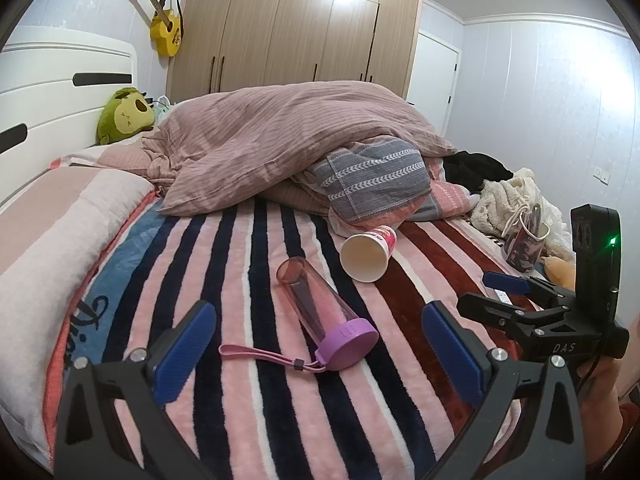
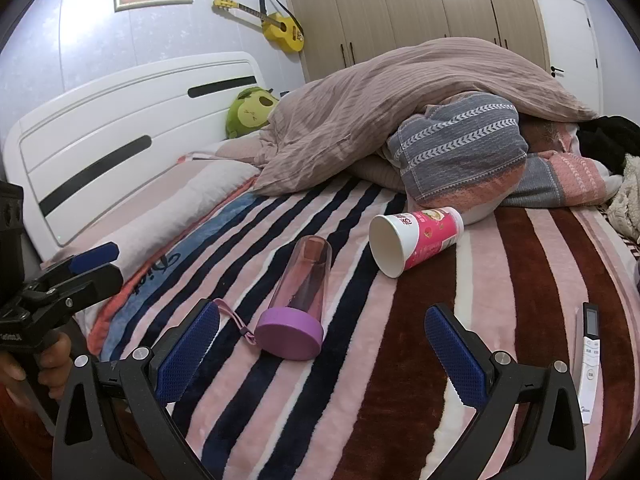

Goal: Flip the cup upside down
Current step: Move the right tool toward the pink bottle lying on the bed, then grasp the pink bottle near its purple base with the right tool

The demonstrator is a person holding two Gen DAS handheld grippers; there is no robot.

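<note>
A pink and white paper cup (image 1: 370,252) lies on its side on the striped blanket, its open mouth toward me; it also shows in the right wrist view (image 2: 416,240). A clear pink bottle with a purple lid (image 1: 324,312) lies on its side nearer to me, also in the right wrist view (image 2: 298,300). My left gripper (image 1: 320,356) is open and empty, just short of the bottle. My right gripper (image 2: 320,356) is open and empty, also just short of the bottle, the cup beyond it. The right gripper also shows at the right of the left wrist view (image 1: 480,292).
A heaped pink duvet (image 1: 280,140) and a grey patterned pillow (image 2: 460,152) lie just behind the cup. A white remote (image 2: 588,364) lies at the right on the blanket. A small bag (image 1: 524,240) and clothes sit at the far right. The white headboard (image 2: 120,132) is left.
</note>
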